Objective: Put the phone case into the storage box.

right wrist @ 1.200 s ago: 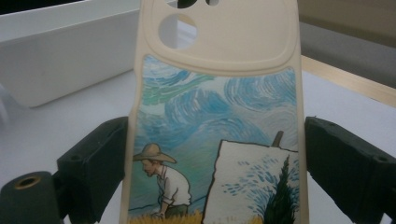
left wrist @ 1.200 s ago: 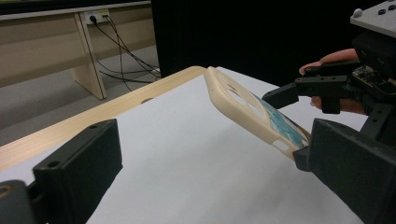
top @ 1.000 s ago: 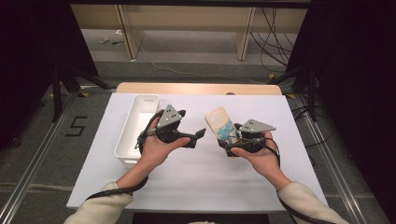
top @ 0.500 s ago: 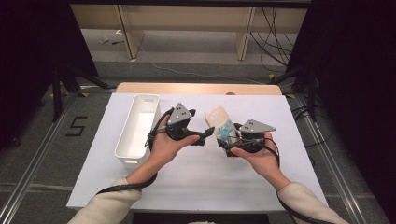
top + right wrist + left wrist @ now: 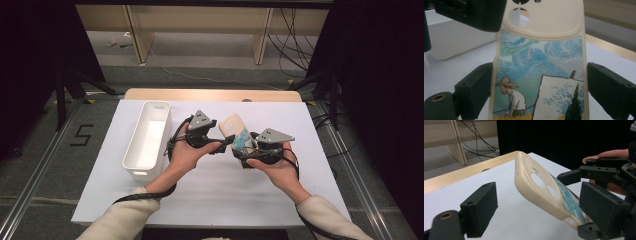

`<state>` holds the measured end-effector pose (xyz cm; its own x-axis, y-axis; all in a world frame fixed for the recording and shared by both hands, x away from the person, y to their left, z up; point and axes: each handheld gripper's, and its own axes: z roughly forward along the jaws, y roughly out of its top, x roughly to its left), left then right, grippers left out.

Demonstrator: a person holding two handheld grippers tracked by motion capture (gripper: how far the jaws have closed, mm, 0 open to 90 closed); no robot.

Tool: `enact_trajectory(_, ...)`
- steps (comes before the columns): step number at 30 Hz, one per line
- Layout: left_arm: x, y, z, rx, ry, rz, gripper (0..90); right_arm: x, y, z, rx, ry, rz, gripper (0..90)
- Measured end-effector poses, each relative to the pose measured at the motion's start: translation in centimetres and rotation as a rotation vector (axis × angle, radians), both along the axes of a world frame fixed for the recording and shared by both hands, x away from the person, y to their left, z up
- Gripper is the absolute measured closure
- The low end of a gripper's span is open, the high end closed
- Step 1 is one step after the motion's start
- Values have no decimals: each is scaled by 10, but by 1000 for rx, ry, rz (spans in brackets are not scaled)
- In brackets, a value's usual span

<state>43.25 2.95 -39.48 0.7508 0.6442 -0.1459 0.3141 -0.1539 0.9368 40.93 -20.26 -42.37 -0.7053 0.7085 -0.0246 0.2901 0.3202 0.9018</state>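
The right gripper (image 5: 243, 151) clamped the phone case (image 5: 235, 131) above the table (image 5: 200, 195) — the left gripper (image 5: 226, 144) had just been closing, pads not yet touching; it should square up before squeezing.

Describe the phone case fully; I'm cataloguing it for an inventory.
The phone case is cream, soft rubber by its look, with round camera cutouts and a painted picture: swirling blue sky, a figure in a straw hat, a canvas. It is tilted above the white table, its lower end between the right claw's jaws, its camera end between the left claw's parted jaws.
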Motion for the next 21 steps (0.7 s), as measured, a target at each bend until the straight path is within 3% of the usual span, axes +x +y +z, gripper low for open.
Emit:
enact_trajectory(9, 1, -5, -2, -8, 16, -2, 179, -1, 1, 0, -3, -8, 1, 111)
enact_trajectory(21, 1, -3, -2, -39, 34, 17, 395, -1, 2, 0, -9, -12, 1, 111)
